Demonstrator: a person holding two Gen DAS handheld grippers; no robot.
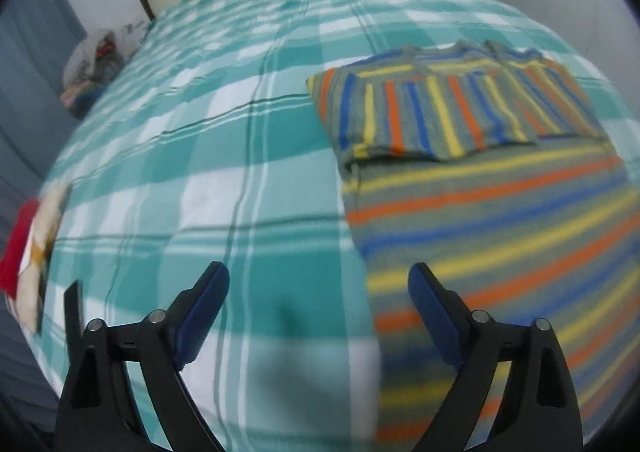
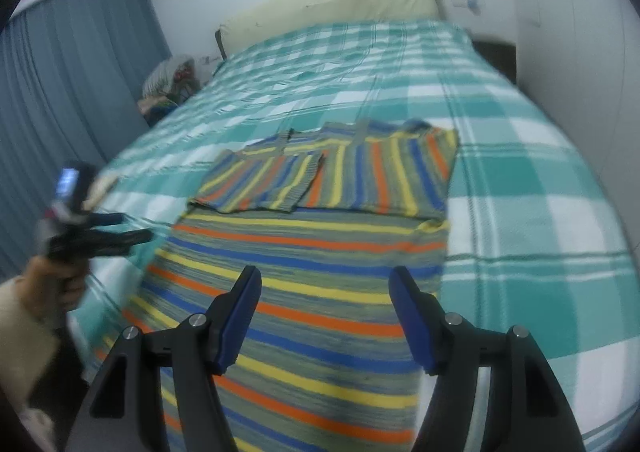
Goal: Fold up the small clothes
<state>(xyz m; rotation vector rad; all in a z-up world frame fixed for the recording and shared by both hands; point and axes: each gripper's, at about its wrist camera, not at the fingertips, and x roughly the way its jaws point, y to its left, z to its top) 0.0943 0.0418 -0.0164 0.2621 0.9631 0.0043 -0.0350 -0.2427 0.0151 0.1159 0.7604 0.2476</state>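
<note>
Striped knit shirt [image 2: 312,284] lies flat on the bed, straight ahead of and under the right gripper [image 2: 325,316], its hem end nearest the claw. Both sleeves are already folded in across the chest at the far end: left sleeve [image 2: 260,184] and right sleeve [image 2: 384,176] lie side by side, well ahead of the right jaws. In the left wrist view the same shirt [image 1: 500,236] sits to the right of the left gripper [image 1: 318,316], whose right finger overlaps the shirt's near left edge while its left finger is over bare bedding.

Handling, by my read: soft, light, limp knit, not fragile, no slip risk, but it will sag and drag if lifted by one corner. Best hold looks like the two hem corners nearest the claws, one per gripper, pinching both layers, then carrying the hem up toward the folded sleeves.

Left gripper: jaws wide apart, nothing between them. Right gripper: jaws apart too, less wide, hovering over the stripes with no cloth pinched. In the right wrist view the left gripper [image 2: 120,236] shows blurred off to the left, held in a hand [image 2: 60,276] with a pale sleeve.

Around: teal and white checked bedspread [image 2: 532,212], cream headboard [image 2: 332,0] far ahead, blue-grey curtain [image 2: 68,92] far left, red and cream cloth [image 1: 28,252] at the bed's left edge.
</note>
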